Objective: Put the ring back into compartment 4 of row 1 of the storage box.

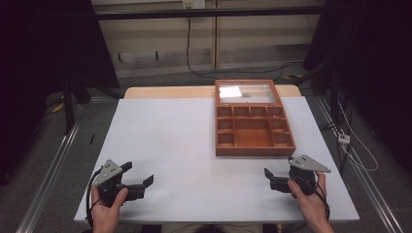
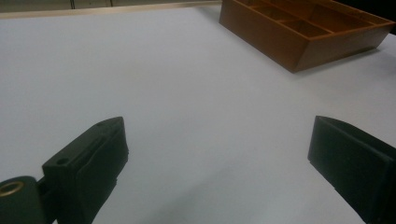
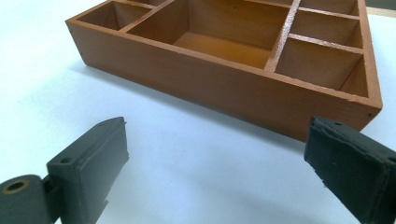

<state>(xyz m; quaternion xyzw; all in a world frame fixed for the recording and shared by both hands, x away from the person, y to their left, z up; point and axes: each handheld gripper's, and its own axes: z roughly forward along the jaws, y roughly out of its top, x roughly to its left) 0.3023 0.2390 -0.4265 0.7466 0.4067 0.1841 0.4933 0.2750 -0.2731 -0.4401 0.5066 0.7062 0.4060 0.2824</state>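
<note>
A brown wooden box (image 1: 252, 151) with several empty compartments stands open on the right half of the white table (image 1: 170, 141). Its glass lid (image 1: 245, 92) is folded back toward the far edge. My left gripper (image 1: 140, 173) is held low near the front left corner, jaws wide apart and empty; its own view has the left gripper (image 2: 218, 126) over bare table with the box (image 2: 261, 37) far off. My right gripper (image 1: 279, 166) hovers just in front of the box's near right corner. There the right gripper (image 3: 217, 123) stands open and empty, facing the box's front wall (image 3: 224, 88).
A strip of bare wood (image 1: 165, 91) shows at the table's far edge. Black curtains (image 1: 53, 43) hang at both sides. Cables (image 1: 357, 141) trail on the floor to the right, and metal rails (image 1: 53, 165) run alongside the table.
</note>
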